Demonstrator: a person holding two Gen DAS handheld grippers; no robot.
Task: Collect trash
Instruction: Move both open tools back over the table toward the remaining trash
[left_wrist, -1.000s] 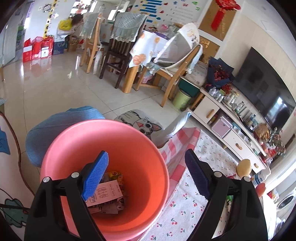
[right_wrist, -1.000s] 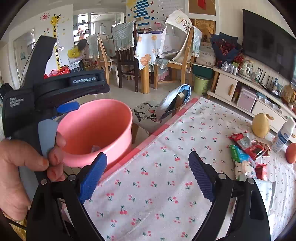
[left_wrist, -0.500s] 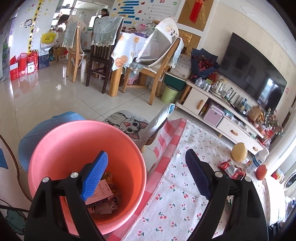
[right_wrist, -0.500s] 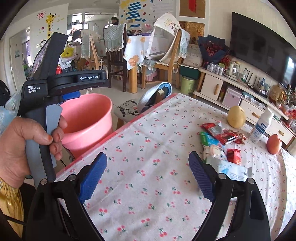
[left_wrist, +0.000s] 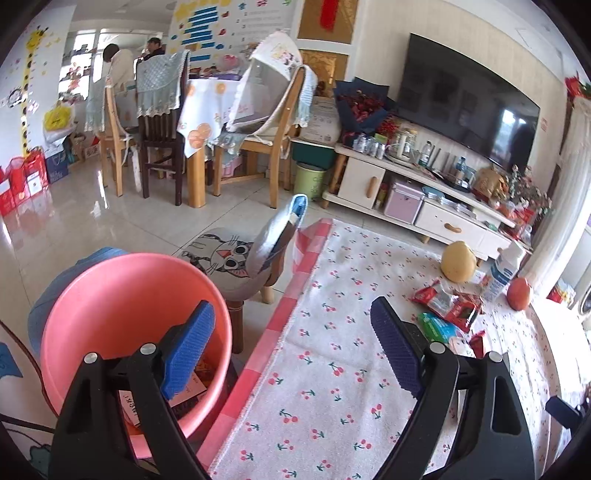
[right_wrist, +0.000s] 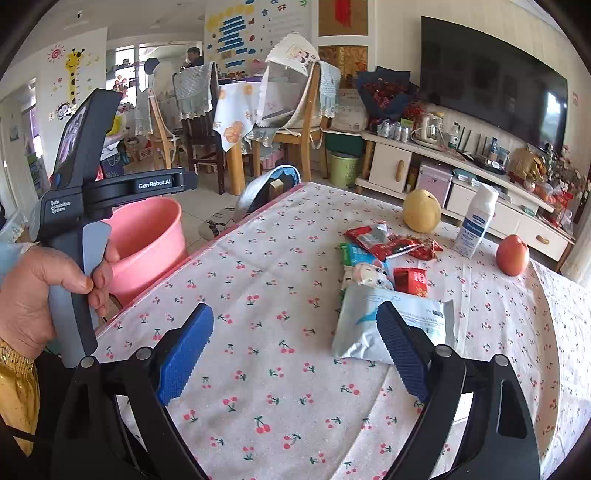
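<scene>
I judge the job partly done: the pink bucket (left_wrist: 125, 325) beside the tabletop (right_wrist: 266, 295) already holds some paper scraps and wrappers at its bottom, while a cluster of trash still lies on the cherry-print cloth. From my right wrist view I count a white-blue pouch (right_wrist: 391, 325) nearest to me, then a small red packet (right_wrist: 410, 280), a green wrapper (right_wrist: 356, 254) and a red crinkled wrapper (right_wrist: 384, 240) further back, all close together and some overlapping. A yellow pear (right_wrist: 421, 210), a white bottle (right_wrist: 476, 221) and a red apple (right_wrist: 511, 254) stand beyond them; I take these as not trash, though that is my guess. My left tool (left_wrist: 291, 350) has its jaws spread wide with nothing between them, hanging over the edge between bucket and tabletop. My right tool (right_wrist: 295, 347) is likewise spread and empty, pointing at the pouch. So several pieces are left to carry over, and the pouch looks the likeliest next pick.
</scene>
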